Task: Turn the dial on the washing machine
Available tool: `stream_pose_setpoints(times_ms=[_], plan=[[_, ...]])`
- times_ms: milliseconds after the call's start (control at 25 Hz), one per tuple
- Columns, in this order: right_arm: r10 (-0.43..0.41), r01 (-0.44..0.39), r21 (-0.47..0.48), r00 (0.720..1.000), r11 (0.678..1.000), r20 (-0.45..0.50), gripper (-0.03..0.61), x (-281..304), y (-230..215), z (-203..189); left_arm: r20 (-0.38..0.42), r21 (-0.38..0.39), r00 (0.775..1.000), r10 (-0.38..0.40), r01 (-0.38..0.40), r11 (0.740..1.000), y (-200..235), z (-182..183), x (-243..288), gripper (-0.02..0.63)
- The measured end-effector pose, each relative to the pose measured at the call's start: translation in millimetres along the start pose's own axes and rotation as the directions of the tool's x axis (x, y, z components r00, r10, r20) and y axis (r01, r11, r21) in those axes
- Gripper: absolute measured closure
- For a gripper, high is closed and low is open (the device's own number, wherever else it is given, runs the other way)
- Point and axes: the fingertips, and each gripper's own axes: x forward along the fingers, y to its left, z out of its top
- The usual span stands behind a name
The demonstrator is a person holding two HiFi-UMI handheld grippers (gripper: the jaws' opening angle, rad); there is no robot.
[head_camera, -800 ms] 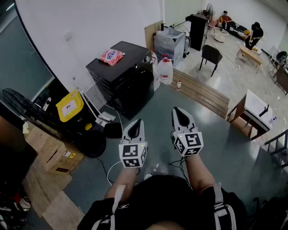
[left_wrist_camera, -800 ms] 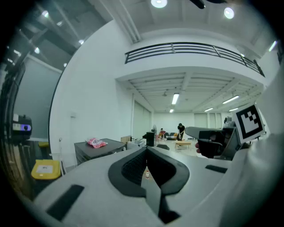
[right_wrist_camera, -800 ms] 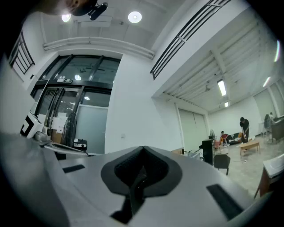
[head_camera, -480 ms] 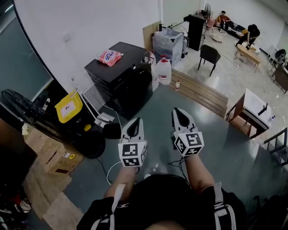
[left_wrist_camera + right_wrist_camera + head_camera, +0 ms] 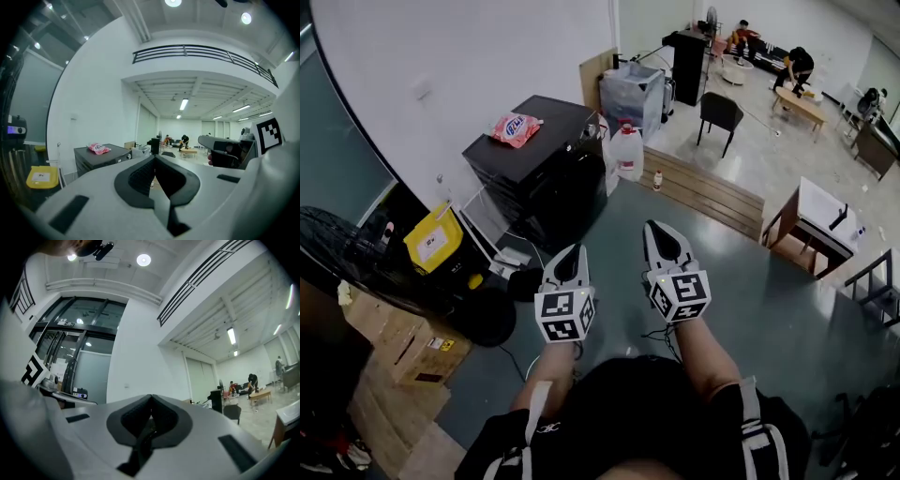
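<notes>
The black washing machine (image 5: 539,173) stands against the white wall, with a pink packet (image 5: 514,128) on its lid. The left gripper view shows it too, the washing machine (image 5: 101,158) far off beyond the jaws, its dial too small to make out. My left gripper (image 5: 573,251) and right gripper (image 5: 654,225) are held side by side in front of me over the green floor, well short of the machine. Both are shut with nothing between the jaws. The tips meet in the left gripper (image 5: 155,157) view and in the right gripper (image 5: 151,397) view.
A yellow-lidded box (image 5: 433,239), a round black object (image 5: 486,317) and cardboard boxes (image 5: 412,342) lie left of the machine. A water jug (image 5: 627,150) and a wooden platform (image 5: 703,192) are to its right. A black chair (image 5: 719,112), a white table (image 5: 825,211) and people (image 5: 792,66) are farther off.
The head view has shifted, so the machine sits further left in the picture. Both grippers have drifted slightly left and up in the view, still shut and empty.
</notes>
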Motion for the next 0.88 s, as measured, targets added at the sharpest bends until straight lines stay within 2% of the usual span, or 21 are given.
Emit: stream_pose_setpoints(times_ms=[280, 560, 880], plan=[[-0.045, 0.045, 0.003, 0.999, 0.999, 0.003, 0.569, 8.1, 6.0, -11.0, -0.009, -0.002, 0.999, -0.052, 0.052, 0.999, 13.2, -5.9, 10.4, 0.611], [-0.043, 0.043, -0.011, 0.999, 0.999, 0.010, 0.569, 37.4, 2.9, -18.8, 0.003, 0.006, 0.998, -0.064, 0.064, 0.998, 29.0, -5.8, 34.2, 0.611], [-0.012, 0.012, -0.007, 0.999, 1.000, 0.049, 0.569, 128.6, -45.4, -38.5, 0.024, 0.033, 0.998, -0.051, 0.050, 0.998, 57.7, -7.2, 124.7, 0.611]])
